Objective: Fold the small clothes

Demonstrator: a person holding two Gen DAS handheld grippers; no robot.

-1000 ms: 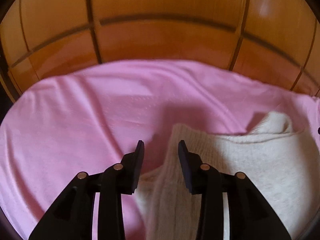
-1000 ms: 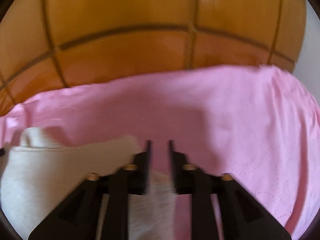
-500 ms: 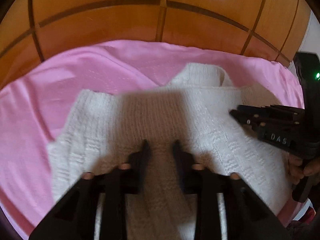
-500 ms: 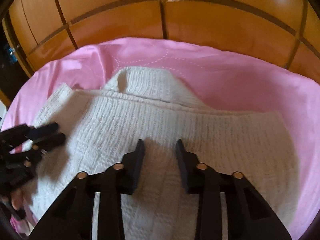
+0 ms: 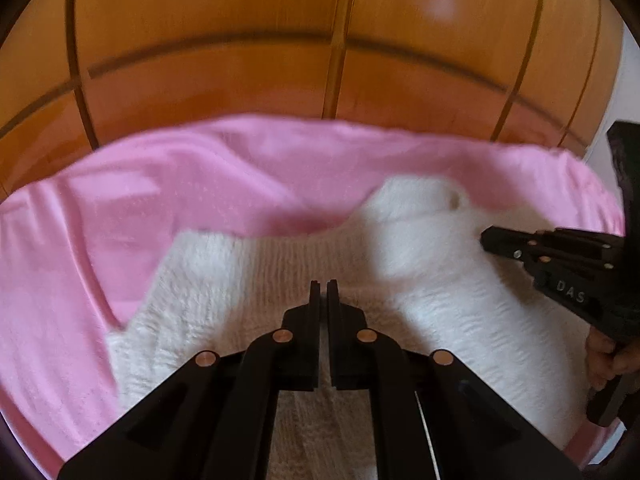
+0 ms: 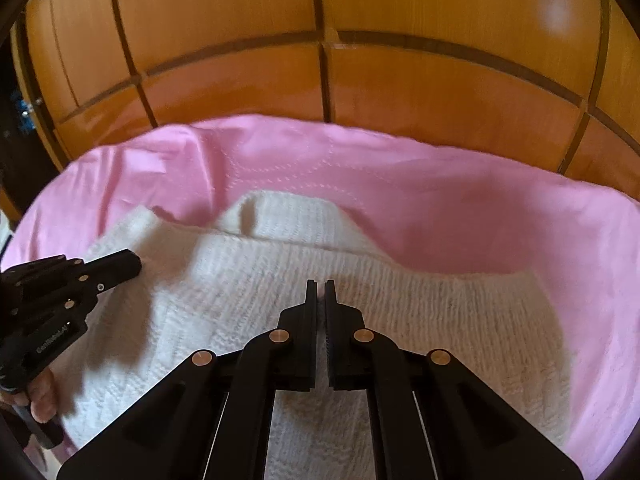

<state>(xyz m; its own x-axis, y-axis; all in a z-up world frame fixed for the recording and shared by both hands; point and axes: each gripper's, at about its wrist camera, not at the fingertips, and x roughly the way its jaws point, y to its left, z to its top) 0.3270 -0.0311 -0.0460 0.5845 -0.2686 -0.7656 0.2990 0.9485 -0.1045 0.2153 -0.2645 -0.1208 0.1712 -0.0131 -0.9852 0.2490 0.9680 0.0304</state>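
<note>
The cream-white knitted garment (image 5: 420,300) lies across the lower middle of both frames on a pink stitched sheet (image 6: 400,188), with glossy orange wood panelling (image 6: 400,80) across the top. The left gripper (image 5: 324,285) and right gripper (image 6: 320,285) both sit low centre, fingers clenched nearly together over the knit; I can't tell whether they've pinched any fabric.

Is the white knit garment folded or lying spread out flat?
Folded at least once: the white knit garment shows a doubled layer, a straight fold edge crossing it, atop the pink sheet. Whether folding is finished, cannot tell.
</note>
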